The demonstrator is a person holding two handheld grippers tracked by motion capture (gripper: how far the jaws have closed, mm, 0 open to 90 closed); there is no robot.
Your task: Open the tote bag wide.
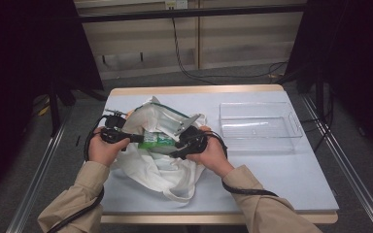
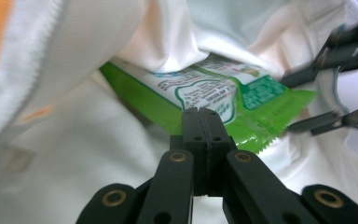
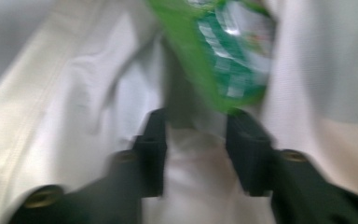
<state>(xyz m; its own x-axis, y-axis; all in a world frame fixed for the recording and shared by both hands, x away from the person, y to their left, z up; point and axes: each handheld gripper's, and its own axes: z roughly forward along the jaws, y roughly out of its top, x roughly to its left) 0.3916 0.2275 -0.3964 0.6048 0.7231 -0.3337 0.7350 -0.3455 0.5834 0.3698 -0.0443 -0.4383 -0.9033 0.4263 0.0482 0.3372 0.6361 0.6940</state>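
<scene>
A: White cloth bag [image 1: 150, 167] lies rumpled on the table [image 1: 281, 179] right in front of you, and the green packet [image 1: 155, 141] sits in its mouth.

B: And your left gripper [image 2: 203, 122]?

A: Its jaws are pressed together on the near edge of that packet, cloth folds all around.

B: Your right gripper [image 3: 196, 140]?

A: Its jaws stand apart, nothing pinched; the packet's end hangs just above the gap, blurred. From above, it meets the packet from the opposite side.

B: Farther back?

A: A clear plastic tray [image 1: 260, 127] rests on the table to your right, well apart from the bag.
</scene>
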